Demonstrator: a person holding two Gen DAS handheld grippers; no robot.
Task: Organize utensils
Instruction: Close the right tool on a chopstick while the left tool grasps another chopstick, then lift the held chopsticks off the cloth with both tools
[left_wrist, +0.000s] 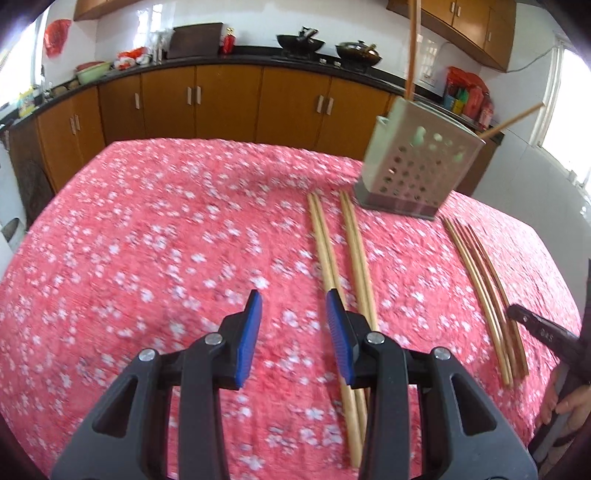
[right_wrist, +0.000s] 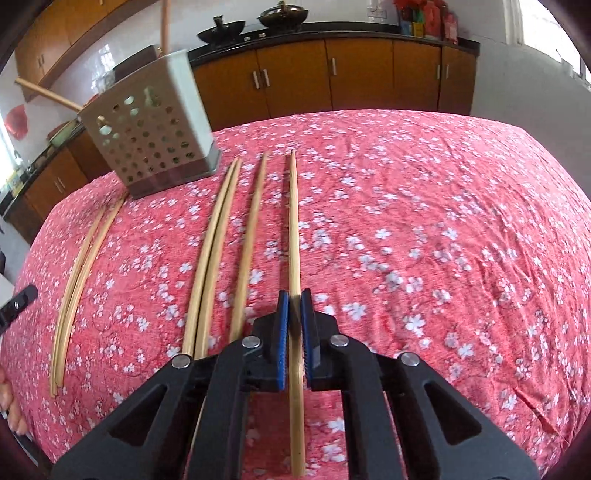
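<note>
chopsticks, long pale bamboo ones, lie lengthwise on the pink floral tablecloth (left_wrist: 147, 258), split into groups. left wrist view: left gripper (left_wrist: 293, 325) stands part open, blue pads apart, nothing between them; its right-hand pad sits over the near pair of pale bamboo chopsticks (left_wrist: 332, 280), a second pair just beside. a darker bundle of reddish-brown chopsticks (left_wrist: 484, 291) lies farther right, with the other black gripper tip touching or just over it, can't tell which. the grey perforated metal utensil holder (left_wrist: 413, 170) stands at the far edge, two sticks already leaning in it. right wrist view: right gripper (right_wrist: 294, 325) is closed onto a single pale bamboo chopstick (right_wrist: 293, 221), pads pressing it near the handle end; the stick runs forward along the fingers, far part on the cloth. one more single and a pair lie to its left, apart from it, the holder (right_wrist: 155, 140) beyond. judgement: step in hand is the pick. grip sits far off the stick's middle, so expect the tip to droop; lift straight up, slowly, tip the stick upright before carrying it over the holder's rim, and keep clear of the neighbouring stick.
</note>
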